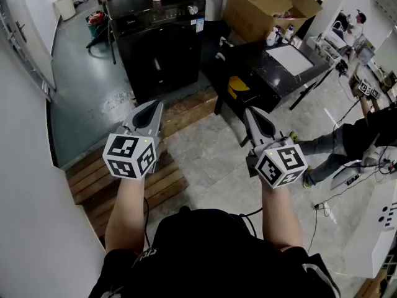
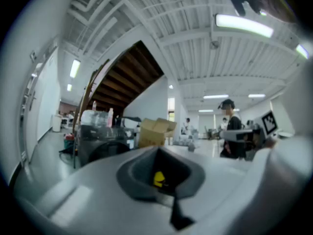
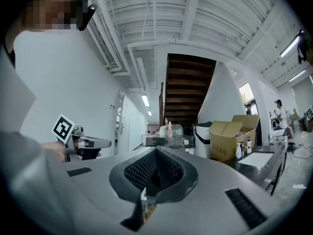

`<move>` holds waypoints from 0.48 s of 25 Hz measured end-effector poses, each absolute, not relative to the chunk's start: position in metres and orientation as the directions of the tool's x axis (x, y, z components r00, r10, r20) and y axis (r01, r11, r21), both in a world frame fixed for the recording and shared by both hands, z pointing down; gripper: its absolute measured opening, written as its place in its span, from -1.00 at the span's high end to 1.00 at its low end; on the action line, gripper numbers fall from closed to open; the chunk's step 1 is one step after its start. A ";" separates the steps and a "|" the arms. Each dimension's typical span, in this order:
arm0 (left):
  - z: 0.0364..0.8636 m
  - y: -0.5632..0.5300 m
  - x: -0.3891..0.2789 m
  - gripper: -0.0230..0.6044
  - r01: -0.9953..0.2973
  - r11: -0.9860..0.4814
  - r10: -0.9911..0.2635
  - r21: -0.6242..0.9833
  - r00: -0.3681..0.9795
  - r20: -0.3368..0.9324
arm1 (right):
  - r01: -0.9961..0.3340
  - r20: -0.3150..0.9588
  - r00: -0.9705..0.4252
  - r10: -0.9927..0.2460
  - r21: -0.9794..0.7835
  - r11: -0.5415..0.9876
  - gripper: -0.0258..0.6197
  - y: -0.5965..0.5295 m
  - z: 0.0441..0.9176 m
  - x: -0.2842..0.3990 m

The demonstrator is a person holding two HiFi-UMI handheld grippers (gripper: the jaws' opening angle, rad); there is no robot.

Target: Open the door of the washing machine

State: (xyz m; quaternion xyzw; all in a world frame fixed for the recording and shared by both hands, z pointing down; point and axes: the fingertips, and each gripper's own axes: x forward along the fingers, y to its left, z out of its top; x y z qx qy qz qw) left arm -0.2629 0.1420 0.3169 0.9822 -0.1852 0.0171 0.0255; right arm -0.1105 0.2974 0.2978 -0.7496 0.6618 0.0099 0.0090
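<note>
Facing me at twelve o'clock in the head view: washing machine [image 1: 158, 39], black, front-loading, standing upright with its front toward me. Its door [image 1: 162, 64] is on that front and closed; I cannot make out a handle or which edge is hinged.

Left gripper [image 1: 153, 106]: jaws closed together, nothing held, pointing level. The machine is dead ahead at twelve o'clock, well apart across grey floor. The left gripper view shows it at about eleven o'clock above the jaw tips.

Right gripper [image 1: 253, 113]: jaws closed together, nothing held, pointing level. The machine lies toward eleven o'clock, well apart.

Judgement: my left is better lined up with the door, though both must be carried forward and one opened before any grip.

Surroundings: cardboard box [image 1: 267, 8] at one o'clock, black table [image 1: 282, 76] at two o'clock, wooden pallet [image 1: 158, 182] under my left arm.
</note>
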 end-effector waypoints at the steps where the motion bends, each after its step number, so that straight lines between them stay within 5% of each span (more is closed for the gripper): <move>1: 0.317 0.141 -0.263 0.90 -0.358 -0.932 -0.357 0.050 0.933 0.041 | -0.992 -0.026 0.126 -0.992 0.002 -0.126 0.94 0.297 0.298 -0.112; 12: 0.332 0.129 -0.255 0.90 -0.298 -0.951 -0.293 0.085 0.954 0.063 | -0.985 -0.016 0.170 -0.985 0.006 -0.170 0.94 0.307 0.297 -0.126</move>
